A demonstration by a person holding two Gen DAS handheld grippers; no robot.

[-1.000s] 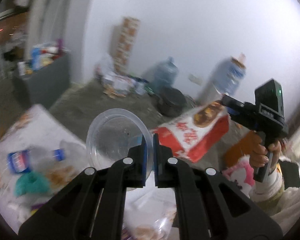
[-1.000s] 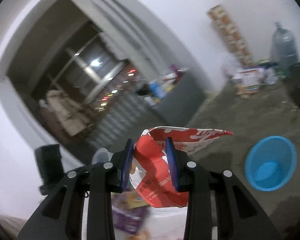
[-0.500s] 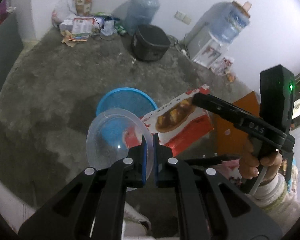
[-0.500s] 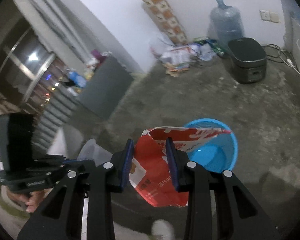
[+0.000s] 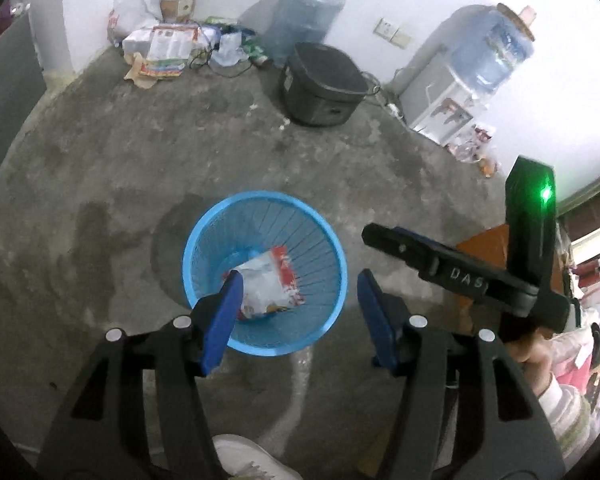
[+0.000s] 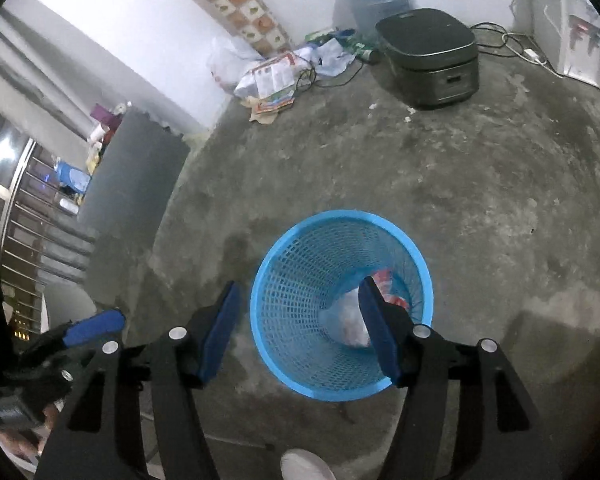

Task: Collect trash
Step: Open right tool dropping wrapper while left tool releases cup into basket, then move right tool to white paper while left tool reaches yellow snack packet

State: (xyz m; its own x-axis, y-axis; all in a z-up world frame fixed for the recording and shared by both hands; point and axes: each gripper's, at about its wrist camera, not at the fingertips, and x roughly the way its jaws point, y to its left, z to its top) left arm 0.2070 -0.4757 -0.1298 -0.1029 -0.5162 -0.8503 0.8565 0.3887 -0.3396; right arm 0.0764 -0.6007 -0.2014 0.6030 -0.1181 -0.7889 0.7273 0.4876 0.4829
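Down on the bare grey concrete floor, well left of everything else: only stains and damp patches. Further along, standing upright, a round blue plastic mesh waste basket, seen from above in both wrist views. Inside it, at the bottom, a crumpled red-and-white snack bag and, beside it, something clear and pale, too blurred to name. Above the near rim, the left gripper, black-framed with blue pads, jaws just sprung apart and standing wide, nothing between them but the view into the basket. Right of that, the right gripper, angled in from the side toward the basket, gripped by a hand in a pale sleeve; jaws likewise just opened, spread wide and empty in its own view. Behind, near the white wall: a dark squat rice cooker, a large clear blue water jug, then a white water dispenser with an inverted bottle on top.
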